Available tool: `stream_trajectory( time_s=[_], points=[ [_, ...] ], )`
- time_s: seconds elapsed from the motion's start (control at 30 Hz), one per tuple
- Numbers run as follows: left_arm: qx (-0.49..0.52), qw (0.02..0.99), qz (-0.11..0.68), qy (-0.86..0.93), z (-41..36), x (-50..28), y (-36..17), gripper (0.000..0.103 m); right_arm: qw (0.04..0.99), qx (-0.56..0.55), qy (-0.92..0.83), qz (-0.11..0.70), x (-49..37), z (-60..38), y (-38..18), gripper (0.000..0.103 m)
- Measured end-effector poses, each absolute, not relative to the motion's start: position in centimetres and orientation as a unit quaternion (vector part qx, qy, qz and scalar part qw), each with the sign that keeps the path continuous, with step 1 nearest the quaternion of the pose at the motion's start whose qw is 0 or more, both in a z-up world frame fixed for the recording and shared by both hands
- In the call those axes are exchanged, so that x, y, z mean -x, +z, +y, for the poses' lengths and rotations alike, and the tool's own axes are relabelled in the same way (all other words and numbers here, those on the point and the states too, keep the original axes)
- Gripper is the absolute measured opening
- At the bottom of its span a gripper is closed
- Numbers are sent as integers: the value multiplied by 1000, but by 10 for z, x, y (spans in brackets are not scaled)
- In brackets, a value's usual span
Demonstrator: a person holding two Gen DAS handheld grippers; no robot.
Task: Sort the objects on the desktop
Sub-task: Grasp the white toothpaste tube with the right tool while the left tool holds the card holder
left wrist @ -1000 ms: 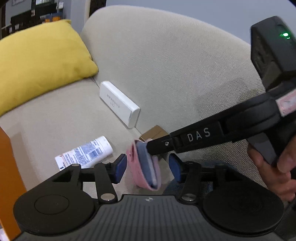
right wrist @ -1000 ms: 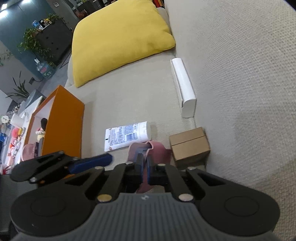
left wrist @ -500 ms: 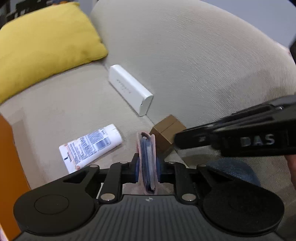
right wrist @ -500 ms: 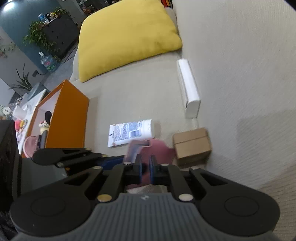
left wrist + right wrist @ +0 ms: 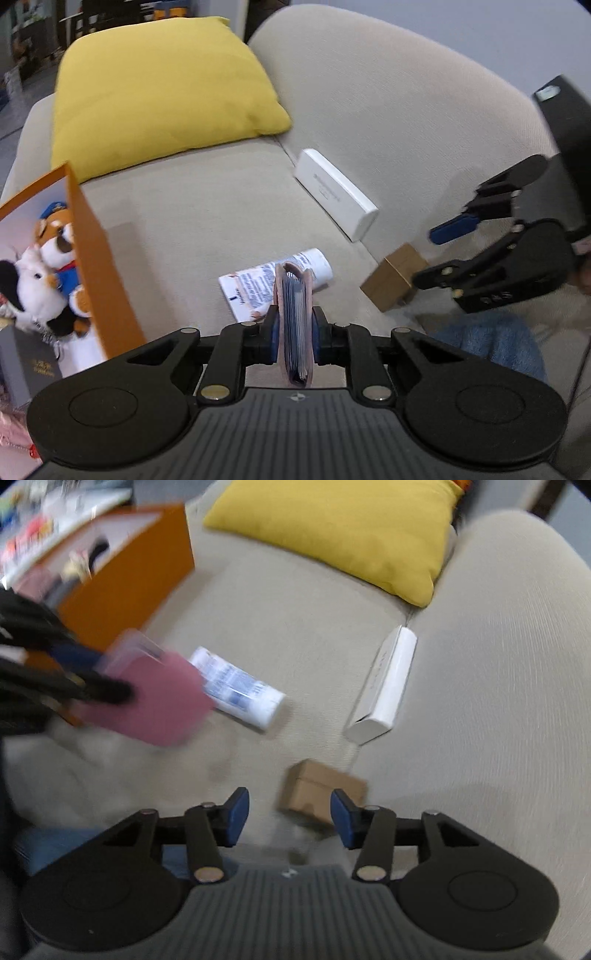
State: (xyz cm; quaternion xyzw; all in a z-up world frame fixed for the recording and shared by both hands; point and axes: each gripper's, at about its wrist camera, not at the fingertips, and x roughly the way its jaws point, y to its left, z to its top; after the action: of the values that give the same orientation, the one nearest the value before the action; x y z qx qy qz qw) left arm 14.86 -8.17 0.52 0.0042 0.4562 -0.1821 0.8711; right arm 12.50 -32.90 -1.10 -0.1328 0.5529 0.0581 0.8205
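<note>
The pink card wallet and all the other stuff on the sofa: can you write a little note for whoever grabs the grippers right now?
Left gripper: shut on the pink card wallet, held on edge above the sofa seat.
Right gripper: jaws have just been opening, nothing between them; it hangs over the small brown box.
Orange box: on the seat's far side from the right gripper, plush toys inside.
Done: wallet passed to the left gripper.
Left on the seat: white tube, long white box, small brown box. Wallet probably goes into the orange box next.
</note>
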Motion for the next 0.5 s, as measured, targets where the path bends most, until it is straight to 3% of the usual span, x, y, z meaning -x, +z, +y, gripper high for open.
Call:
stream_trajectory(
  time_s=[0.5],
  points=[
    [-3,895,431,-116,-20,-183,28,19,780,266,242,512,-198,-223,-53,52]
  ],
)
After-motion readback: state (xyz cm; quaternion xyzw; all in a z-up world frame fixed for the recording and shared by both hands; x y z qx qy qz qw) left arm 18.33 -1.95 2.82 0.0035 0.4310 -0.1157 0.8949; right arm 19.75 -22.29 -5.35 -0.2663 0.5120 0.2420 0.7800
